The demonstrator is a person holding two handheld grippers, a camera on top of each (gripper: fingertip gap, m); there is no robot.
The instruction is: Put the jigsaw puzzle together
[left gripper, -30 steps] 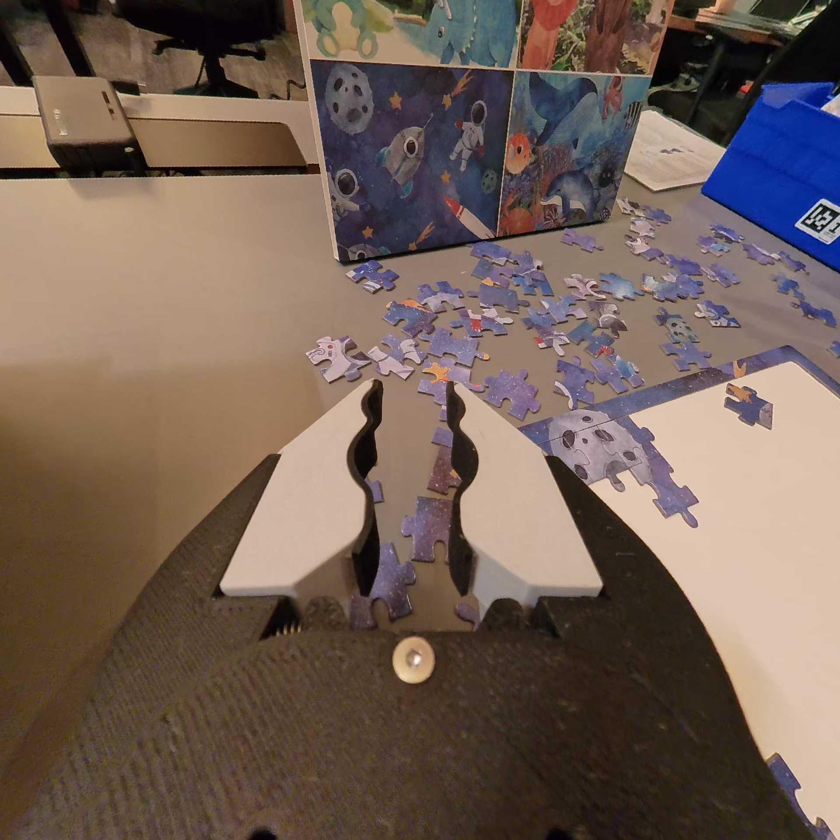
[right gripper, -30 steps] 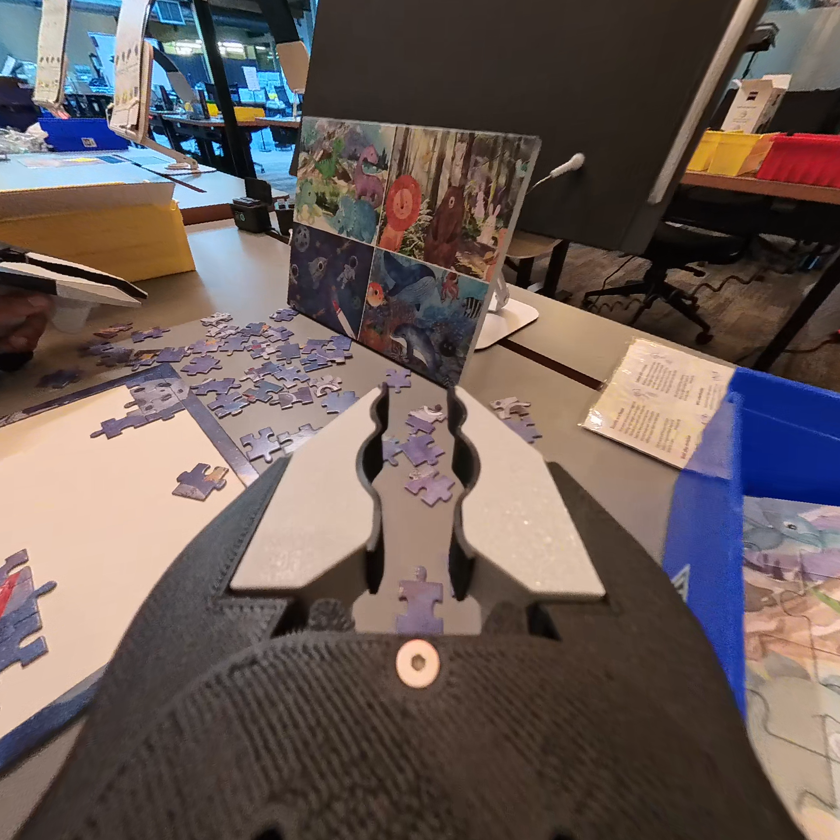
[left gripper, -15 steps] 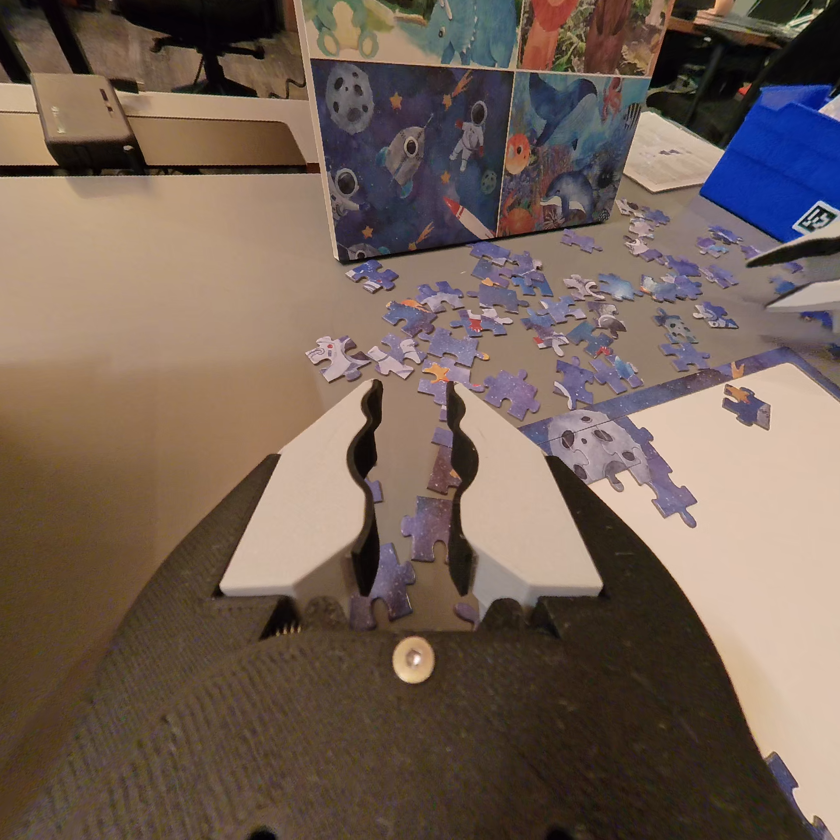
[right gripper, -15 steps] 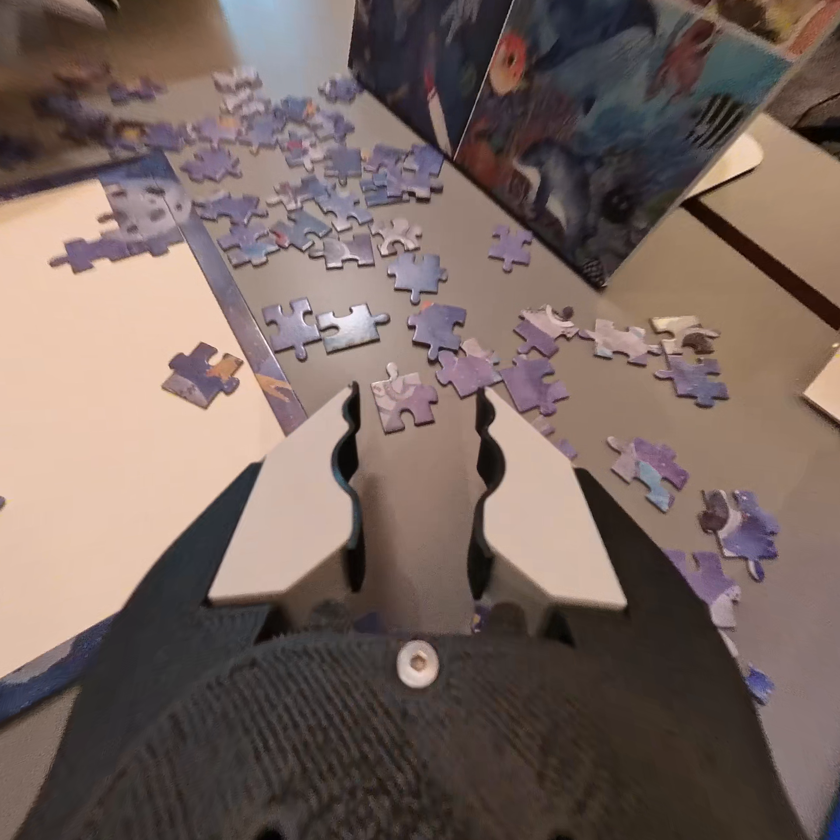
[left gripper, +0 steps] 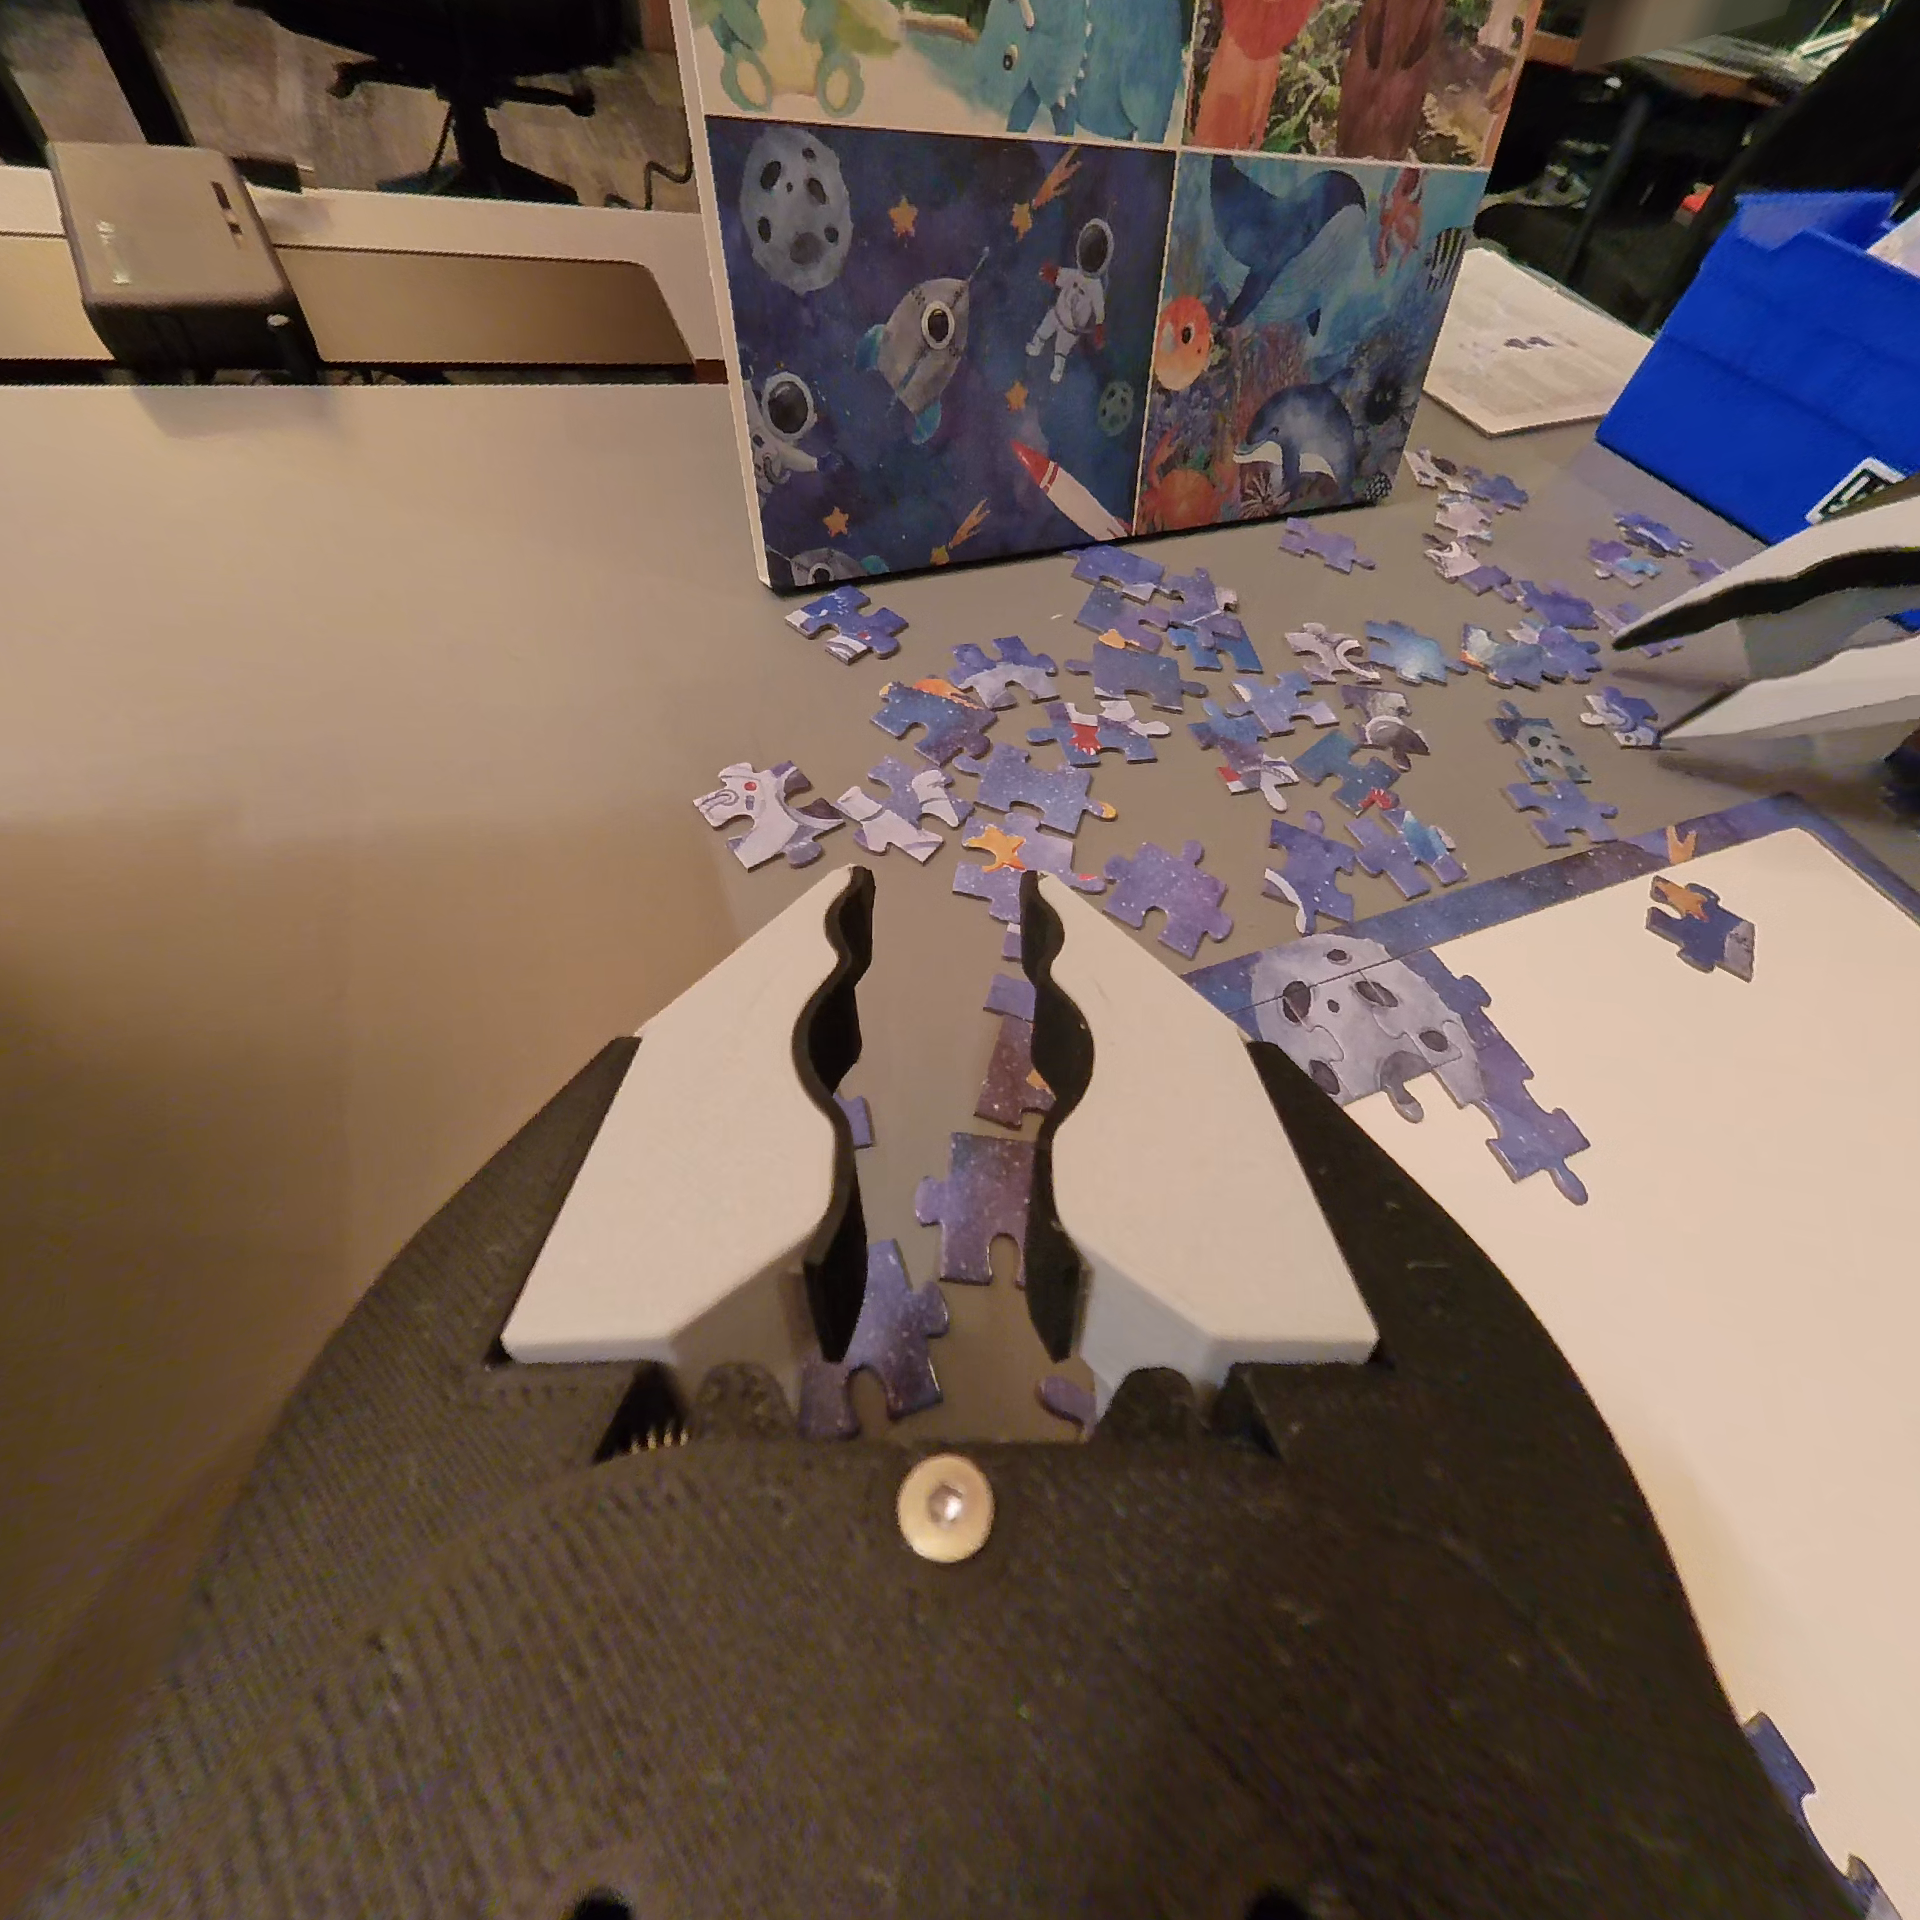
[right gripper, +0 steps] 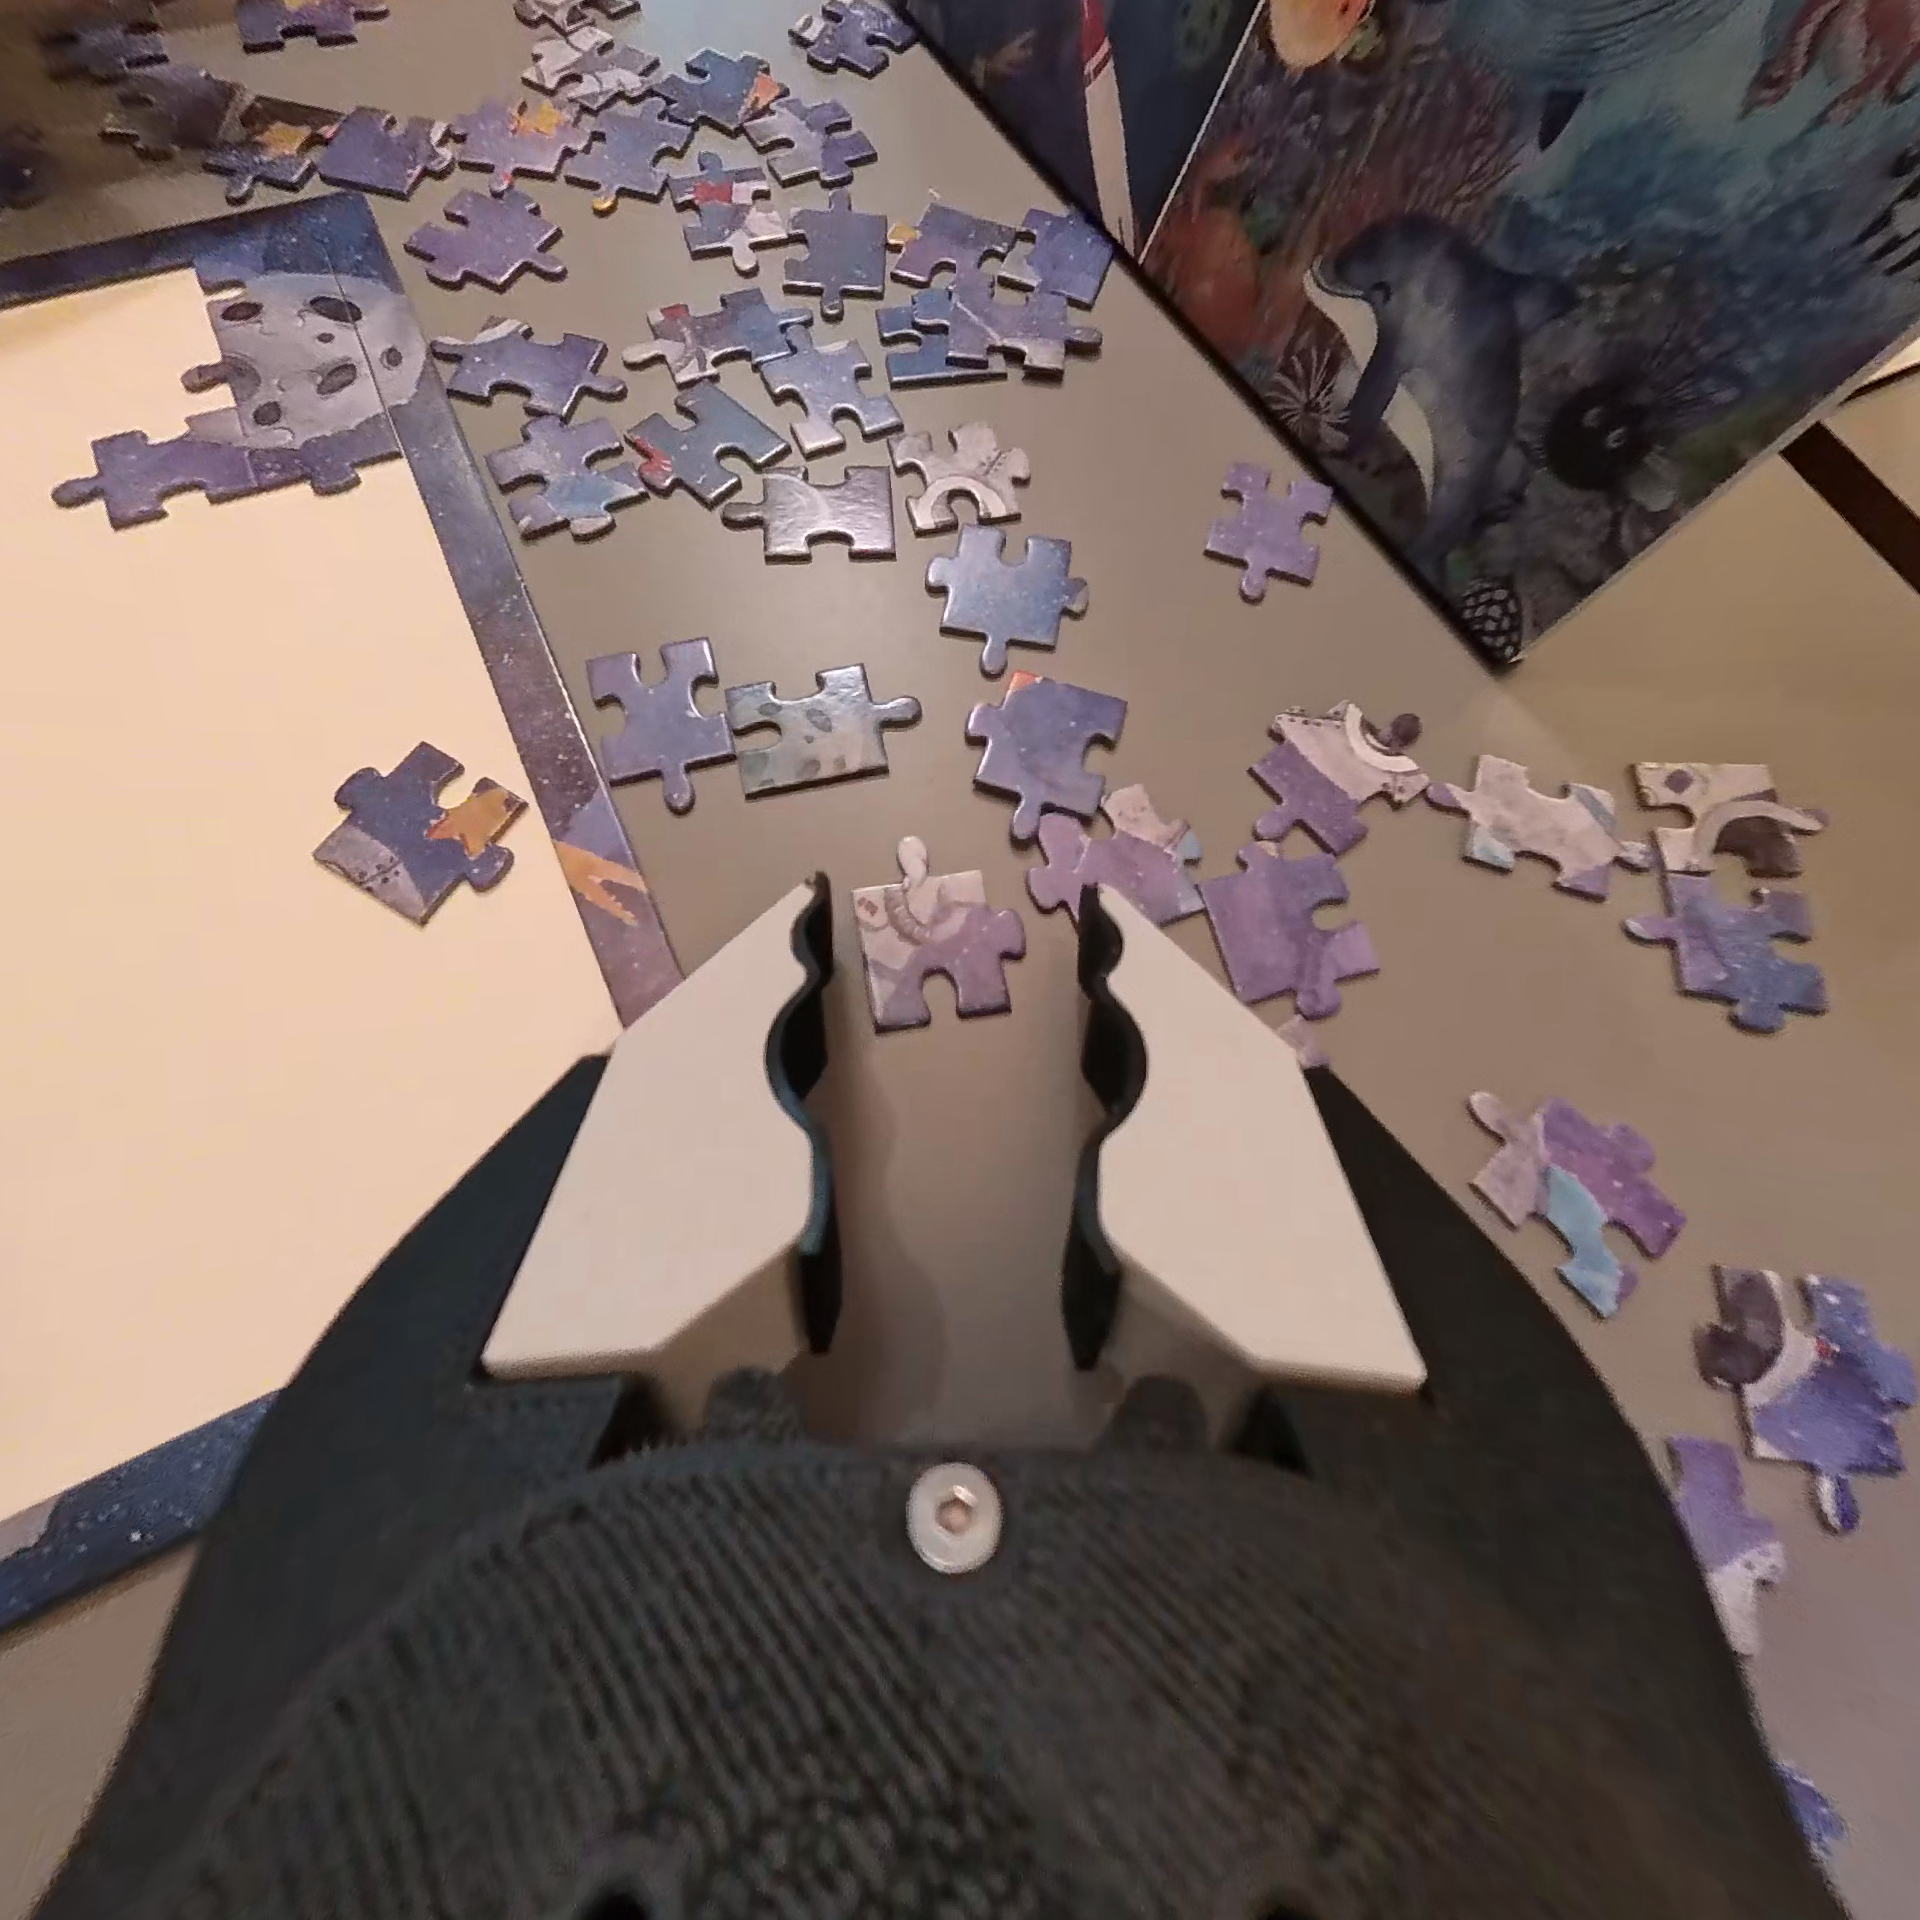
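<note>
Right gripper (right gripper: 951, 914), jaws spread and holding nothing, points steeply down at the grey tabletop (right gripper: 1299, 644); a pale purple puzzle piece (right gripper: 935, 951) lies flat between its fingertips with a gap on either side, neither pad pressing it, so it is bracketed, not gripped. Left gripper (left gripper: 945, 904) sits low and nearly level, jaws parted a little and bare; dark starry pieces (left gripper: 982, 1205) seen between its fingers lie on the tabletop under them. Just beyond both, loose pieces (right gripper: 790, 395) lie scattered face up, apart enough to be read singly. Beside them lies a cream puzzle tray (right gripper: 187, 831) with a blue border, a moon cluster (right gripper: 301, 364) fitted in its corner and one stray piece (right gripper: 421, 831) loose inside. Farthest, a picture box (left gripper: 1091, 312) stands upright, artwork facing the grippers, likely as reference.
</note>
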